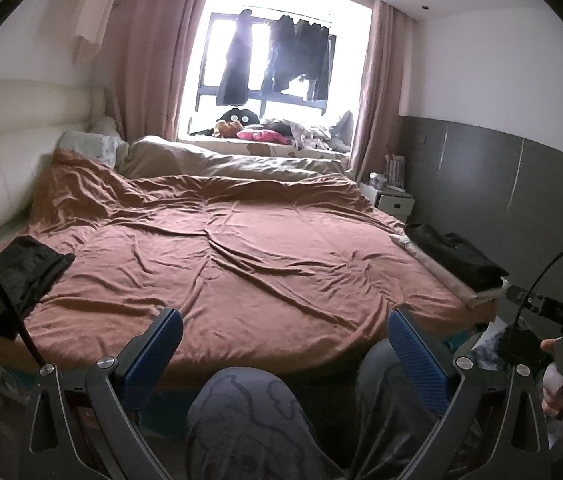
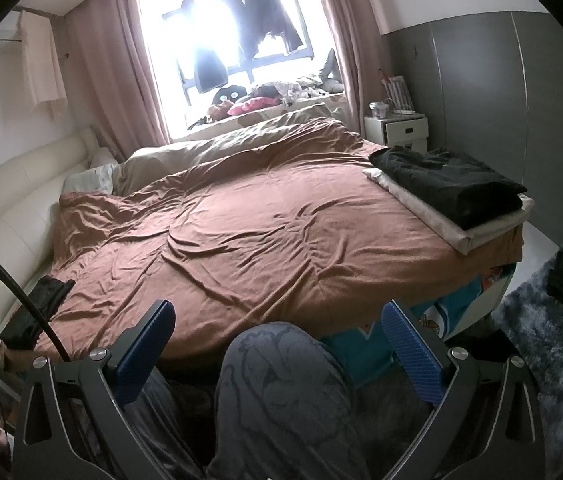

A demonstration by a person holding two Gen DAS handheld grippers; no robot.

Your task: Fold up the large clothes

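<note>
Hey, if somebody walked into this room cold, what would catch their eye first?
Probably the big rumpled brown duvet covering the bed, then the blazing window behind it with dark clothes hanging against the light. After that, the folded black garment stacked on a pale one at the bed's right corner.

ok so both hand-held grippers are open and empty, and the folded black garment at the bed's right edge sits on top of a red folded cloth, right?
Not quite: the folded black garment lies on a white folded cloth, not red, as the right wrist view shows. The left hand-held gripper and right hand-held gripper are indeed open and empty.
</note>
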